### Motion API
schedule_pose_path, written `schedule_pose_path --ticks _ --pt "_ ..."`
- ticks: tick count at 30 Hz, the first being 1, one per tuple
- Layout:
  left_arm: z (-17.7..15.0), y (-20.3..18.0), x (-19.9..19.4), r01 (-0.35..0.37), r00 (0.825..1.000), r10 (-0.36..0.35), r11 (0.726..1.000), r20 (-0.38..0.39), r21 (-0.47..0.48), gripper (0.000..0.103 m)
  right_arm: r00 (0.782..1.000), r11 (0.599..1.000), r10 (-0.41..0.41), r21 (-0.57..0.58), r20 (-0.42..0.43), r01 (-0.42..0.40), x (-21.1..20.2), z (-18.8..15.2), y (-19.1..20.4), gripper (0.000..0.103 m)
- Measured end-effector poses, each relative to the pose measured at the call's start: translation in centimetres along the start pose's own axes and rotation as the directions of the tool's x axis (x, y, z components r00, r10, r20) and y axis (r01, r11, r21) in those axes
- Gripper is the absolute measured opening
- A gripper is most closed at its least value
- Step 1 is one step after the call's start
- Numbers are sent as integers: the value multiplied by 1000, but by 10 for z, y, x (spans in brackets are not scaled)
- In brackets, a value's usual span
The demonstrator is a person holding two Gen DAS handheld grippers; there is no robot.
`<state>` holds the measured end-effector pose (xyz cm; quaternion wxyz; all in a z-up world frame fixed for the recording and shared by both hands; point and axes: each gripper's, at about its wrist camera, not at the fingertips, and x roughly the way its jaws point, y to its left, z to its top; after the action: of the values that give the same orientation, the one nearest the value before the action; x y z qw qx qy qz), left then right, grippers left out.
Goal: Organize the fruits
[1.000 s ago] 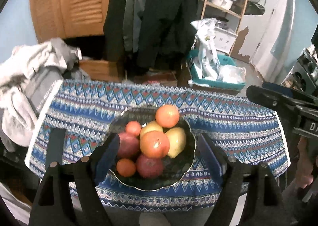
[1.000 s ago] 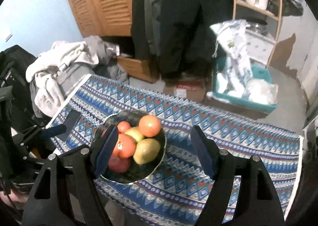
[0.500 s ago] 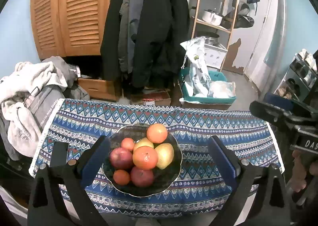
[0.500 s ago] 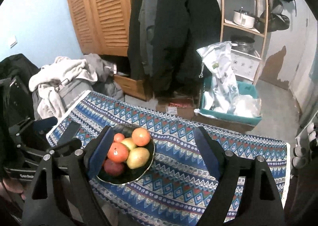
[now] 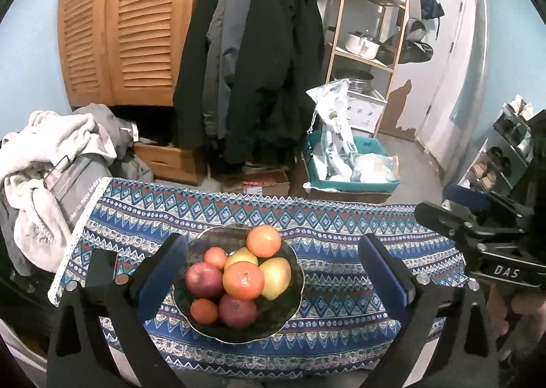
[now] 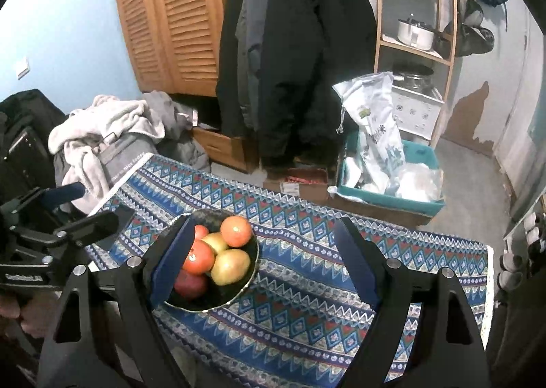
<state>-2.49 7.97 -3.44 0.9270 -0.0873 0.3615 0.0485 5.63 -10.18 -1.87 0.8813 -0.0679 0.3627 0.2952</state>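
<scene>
A dark scalloped bowl is seen resting on the counter, which is draped in a blue patterned cloth, and it is heaped with fruit: oranges, red apples and a yellow-green pear. The left gripper is held above the near side of the bowl with its jaws just opened wide and nothing clamped between them. The right gripper is likewise spread apart after just opening, empty, with the bowl lying behind its left finger and bare cloth between the fingers.
</scene>
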Motion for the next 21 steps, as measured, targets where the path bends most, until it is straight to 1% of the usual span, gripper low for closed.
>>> schedule_pose_path --ticks 3,5,11,21 --pt "0 -1 0 -11 1000 11 1000 4 5 101 1000 1000 6 7 -10 -6 2 -1 -1 83" --pt "-1 -1 1 -3 1000 3 1000 1 8 101 1000 1000 11 9 -12 -11 2 -2 -2 83" --pt "0 -3 -1 2 1000 -2 1000 7 12 101 1000 1000 6 13 -4 -6 -1 -1 -3 83" --pt "1 -7 -4 -11 1000 10 999 12 32 101 1000 1000 2 13 4 -2 -4 -1 -6 83"
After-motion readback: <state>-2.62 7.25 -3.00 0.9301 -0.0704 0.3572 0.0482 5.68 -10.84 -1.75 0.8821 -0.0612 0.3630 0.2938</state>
